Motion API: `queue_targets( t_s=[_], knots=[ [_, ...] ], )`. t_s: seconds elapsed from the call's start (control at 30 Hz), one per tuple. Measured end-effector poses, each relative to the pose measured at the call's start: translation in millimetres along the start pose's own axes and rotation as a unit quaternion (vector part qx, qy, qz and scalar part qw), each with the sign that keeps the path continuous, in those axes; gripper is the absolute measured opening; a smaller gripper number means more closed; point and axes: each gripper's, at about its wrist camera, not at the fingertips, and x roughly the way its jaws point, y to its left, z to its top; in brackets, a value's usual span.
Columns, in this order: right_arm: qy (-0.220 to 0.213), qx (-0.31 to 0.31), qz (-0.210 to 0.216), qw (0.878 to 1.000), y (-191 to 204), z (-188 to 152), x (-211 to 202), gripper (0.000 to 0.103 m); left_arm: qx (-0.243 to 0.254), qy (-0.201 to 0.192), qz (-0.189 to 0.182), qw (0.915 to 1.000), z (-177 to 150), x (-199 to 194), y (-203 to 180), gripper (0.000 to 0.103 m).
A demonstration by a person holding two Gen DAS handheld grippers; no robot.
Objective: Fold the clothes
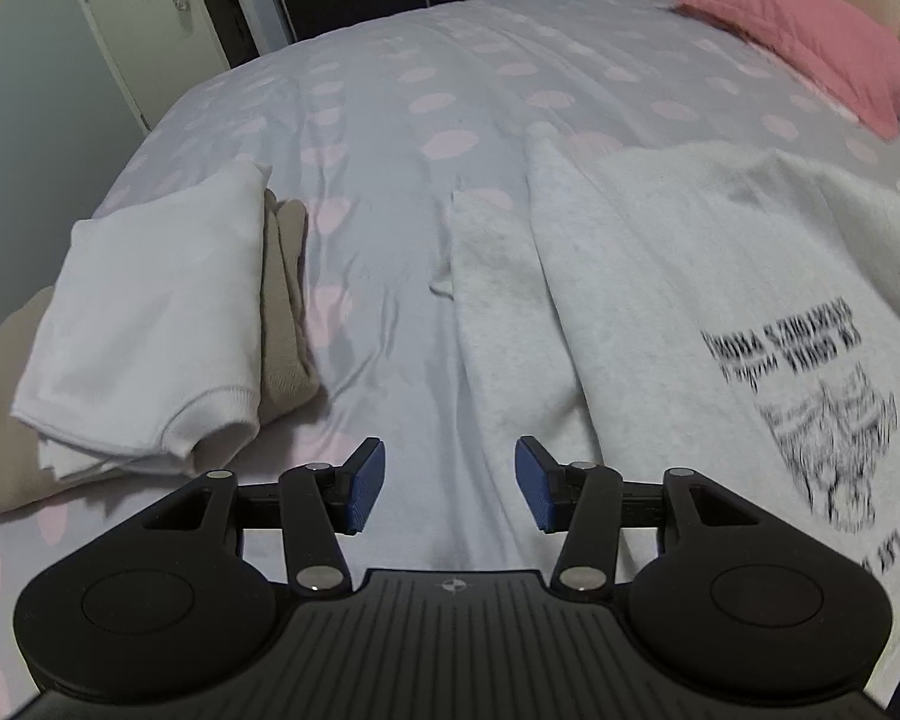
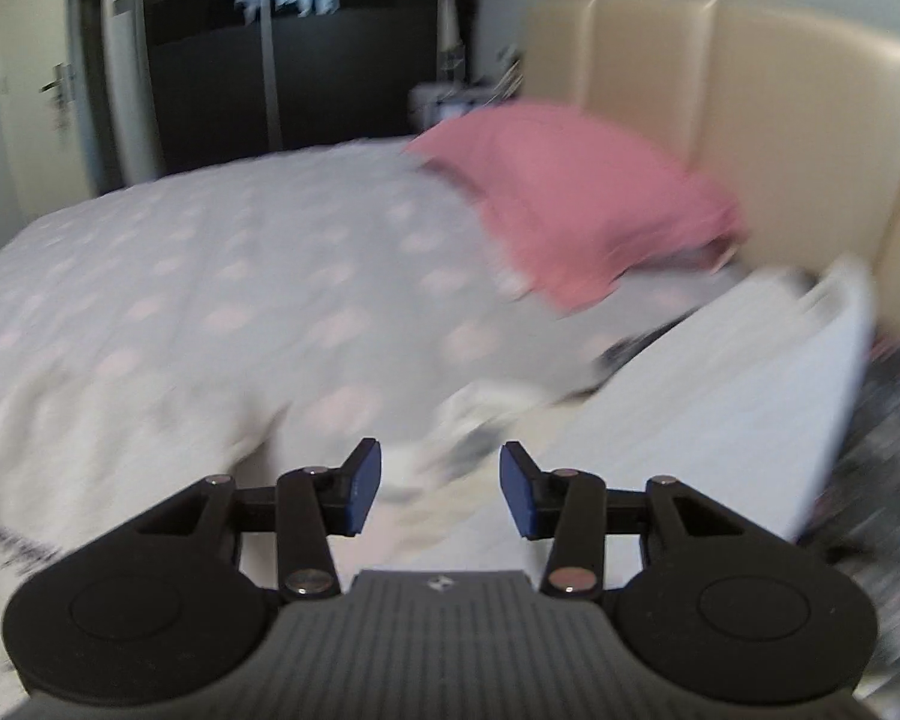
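A light grey sweatshirt (image 1: pixel 678 276) with a black print lies spread on the bed at the right of the left wrist view. One sleeve (image 1: pixel 492 300) stretches away along its left side. My left gripper (image 1: pixel 450 483) hovers open over the bedsheet just left of the sweatshirt's edge, nothing between its blue pads. In the blurred right wrist view my right gripper (image 2: pixel 441 489) stands open above the same sweatshirt (image 2: pixel 90 420), with pale cloth below the fingers and nothing gripped.
A folded white garment (image 1: pixel 150 324) sits on a beige one (image 1: pixel 285 312) at the left. A pink pillow (image 2: pixel 570 204) lies by the cream headboard (image 2: pixel 750 108). A white folded piece (image 2: pixel 720 396) is at the right. The dotted bedsheet (image 1: pixel 390 138) runs toward a dark wardrobe.
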Motion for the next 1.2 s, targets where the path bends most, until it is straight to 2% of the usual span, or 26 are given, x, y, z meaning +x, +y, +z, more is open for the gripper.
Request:
queue_targets(
  t_s=[0.1,0.27,0.33,0.43,0.6,0.67,0.73,0.87,0.97,1.07,1.2],
  knots=[
    [0.034,0.004,0.032,0.999,20.5,-18.9,20.2,0.047,-0.011,-0.006,-0.013,0.9998,11.2,16.2,1.6,0.053],
    [0.071,-0.024,0.063,0.995,30.0,-26.3,49.7,0.048,-0.003,-0.006,-0.017,0.9998,26.7,51.5,-1.9,0.053],
    [0.074,-0.037,0.054,0.995,32.5,-29.9,52.8,0.052,-0.002,-0.003,-0.013,0.9999,31.3,68.0,-1.4,0.053],
    [0.088,-0.029,0.050,0.994,29.4,-33.5,62.2,0.052,-0.011,0.006,-0.012,0.9998,37.3,95.8,-0.5,0.053],
    [0.108,-0.026,0.047,0.993,23.2,-33.7,69.4,0.052,-0.054,0.008,-0.025,0.9982,49.8,131.8,-4.7,0.053],
    [0.110,-0.029,0.048,0.992,23.2,-33.4,71.0,0.052,-0.077,0.017,-0.029,0.9965,53.1,144.5,-10.4,0.049],
    [0.111,-0.032,0.050,0.992,24.7,-32.6,71.8,0.052,-0.082,0.027,-0.023,0.9960,54.0,152.8,-19.5,0.036],
    [0.113,-0.036,0.055,0.991,28.1,-31.8,70.3,0.053,-0.050,0.018,-0.002,0.9986,53.2,142.0,-33.9,0.003],
    [0.118,-0.034,0.056,0.991,28.3,-32.2,68.3,0.053,-0.049,0.001,-0.002,0.9988,54.0,117.4,-26.4,0.002],
    [0.119,-0.024,0.055,0.991,26.2,-32.2,65.2,0.053,-0.049,-0.027,-0.009,0.9984,53.6,79.1,-17.6,0.002],
    [0.120,-0.007,0.057,0.991,22.7,-32.9,60.9,0.057,-0.036,-0.060,-0.001,0.9975,49.0,26.5,-17.9,0.002]
  ],
)
